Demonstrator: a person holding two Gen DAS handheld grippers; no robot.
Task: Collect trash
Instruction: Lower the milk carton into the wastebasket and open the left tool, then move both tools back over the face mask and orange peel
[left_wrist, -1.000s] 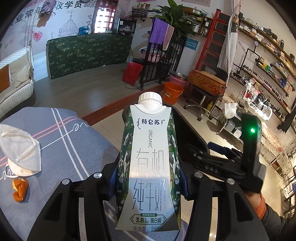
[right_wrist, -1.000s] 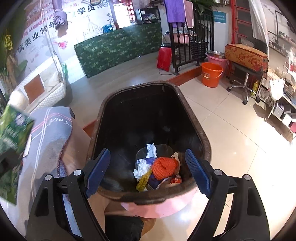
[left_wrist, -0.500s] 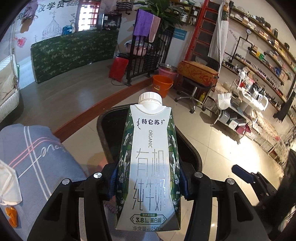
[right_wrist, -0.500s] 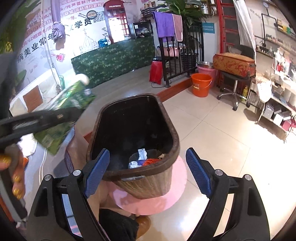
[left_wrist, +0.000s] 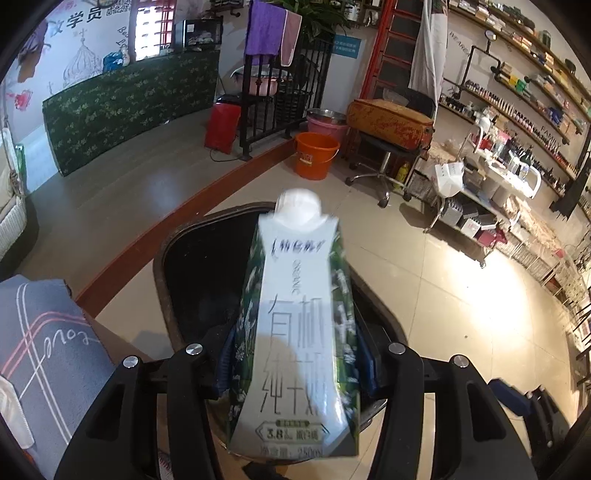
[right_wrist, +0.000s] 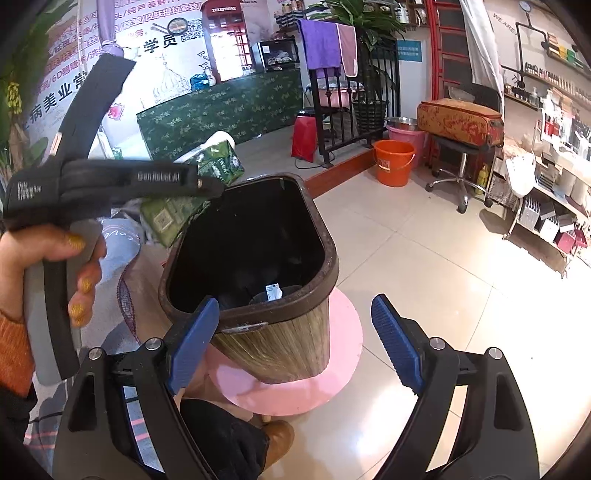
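The milk carton (left_wrist: 295, 325) is pinched upright between the left gripper (left_wrist: 295, 365) fingers, held over the bin (right_wrist: 255, 258) mouth so it can fall inside; the right gripper (right_wrist: 295, 343), fingers spread and empty, hangs near the bin's front rim.
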